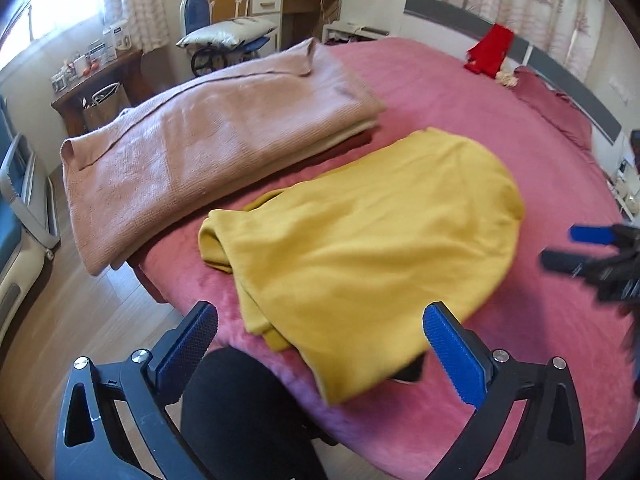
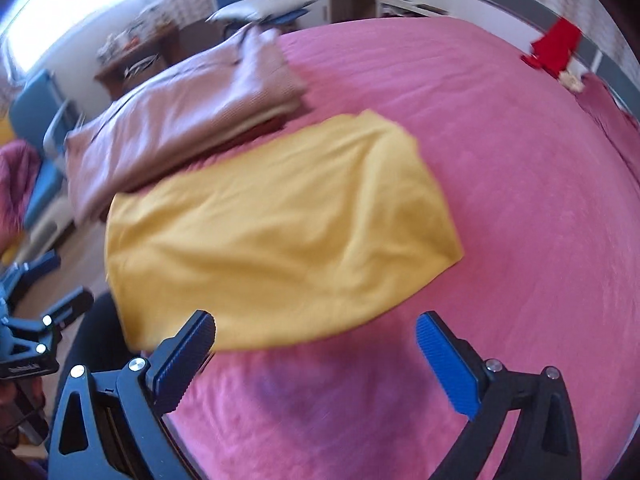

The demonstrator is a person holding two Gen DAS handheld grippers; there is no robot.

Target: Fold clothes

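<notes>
Lying on the pink bed cover: one yellow garment, folded, just beside one stack of folded clothes topped by a dusty-pink knit. Left gripper: fingers spread wide, nothing between them; the garment's near edge shows between and ahead of its fingertips. Right gripper: fingers likewise spread, holding nothing; the garment's near edge lies just past its fingertips. Left wrist view alone shows the garment's tucked sleeve end beside the stack, and a dark trouser leg below. Right wrist view alone shows the garment's far corner. One red cloth at the headboard, well apart from the garment.
</notes>
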